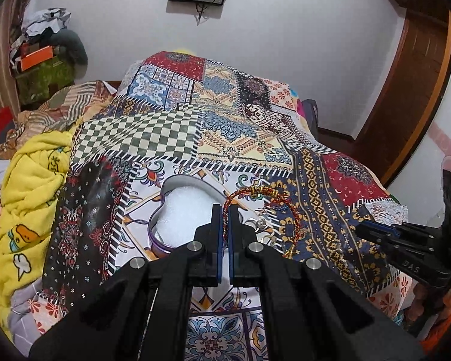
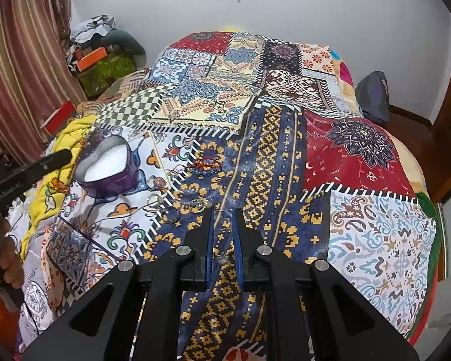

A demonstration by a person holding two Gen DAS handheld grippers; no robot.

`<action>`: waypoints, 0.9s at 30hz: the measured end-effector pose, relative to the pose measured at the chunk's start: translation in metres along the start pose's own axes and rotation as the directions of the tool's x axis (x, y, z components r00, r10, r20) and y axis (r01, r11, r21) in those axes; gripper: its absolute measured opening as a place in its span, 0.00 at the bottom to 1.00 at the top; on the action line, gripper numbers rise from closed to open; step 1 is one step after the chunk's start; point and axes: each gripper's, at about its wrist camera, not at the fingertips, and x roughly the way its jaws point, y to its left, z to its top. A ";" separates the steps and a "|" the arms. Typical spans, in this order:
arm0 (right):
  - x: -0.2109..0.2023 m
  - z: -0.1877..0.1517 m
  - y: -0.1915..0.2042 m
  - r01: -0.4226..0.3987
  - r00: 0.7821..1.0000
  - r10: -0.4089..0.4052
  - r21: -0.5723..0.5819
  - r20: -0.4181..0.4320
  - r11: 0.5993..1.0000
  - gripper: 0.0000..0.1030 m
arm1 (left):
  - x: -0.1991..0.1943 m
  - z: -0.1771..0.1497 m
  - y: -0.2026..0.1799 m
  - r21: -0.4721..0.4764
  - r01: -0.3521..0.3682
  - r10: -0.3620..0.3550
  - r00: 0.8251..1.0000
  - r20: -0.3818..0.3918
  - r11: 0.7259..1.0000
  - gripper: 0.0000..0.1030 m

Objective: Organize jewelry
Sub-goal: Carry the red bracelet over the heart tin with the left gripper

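My left gripper [image 1: 225, 210] is shut on a red and gold braided bracelet [image 1: 257, 194], which loops up and to the right of the fingertips, just right of a heart-shaped purple tin [image 1: 177, 210] with white lining. In the right wrist view the tin [image 2: 106, 167] sits at the left on the patchwork bedspread. A red thread bracelet [image 2: 204, 165] lies flat on the cloth. Several silver rings [image 2: 165, 207] lie just ahead of my right gripper [image 2: 224, 213], whose jaws stand slightly apart with nothing between them.
A yellow blanket [image 1: 30, 198] is bunched at the bed's left side. Boxes and clothes [image 1: 45, 57] pile in the far left corner by a striped curtain. A wooden door [image 1: 421, 75] stands at the right. The right gripper [image 1: 406, 240] shows at the left view's right edge.
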 end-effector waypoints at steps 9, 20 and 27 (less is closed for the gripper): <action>0.004 0.020 0.026 -0.109 0.994 0.109 -0.027 0.025 0.994 0.10 | 0.006 -0.001 0.013 -0.032 -0.014 0.014 1.000 -0.010 0.999 0.01; 0.014 0.041 0.071 -0.201 0.978 0.206 -0.117 0.030 0.973 0.10 | 0.003 0.003 0.035 -0.057 -0.055 0.056 0.998 0.009 0.997 0.01; 0.029 0.044 0.084 -0.220 0.975 0.221 -0.125 -0.007 0.967 0.10 | 0.006 0.003 0.048 -0.070 -0.062 0.063 0.998 0.014 0.996 0.01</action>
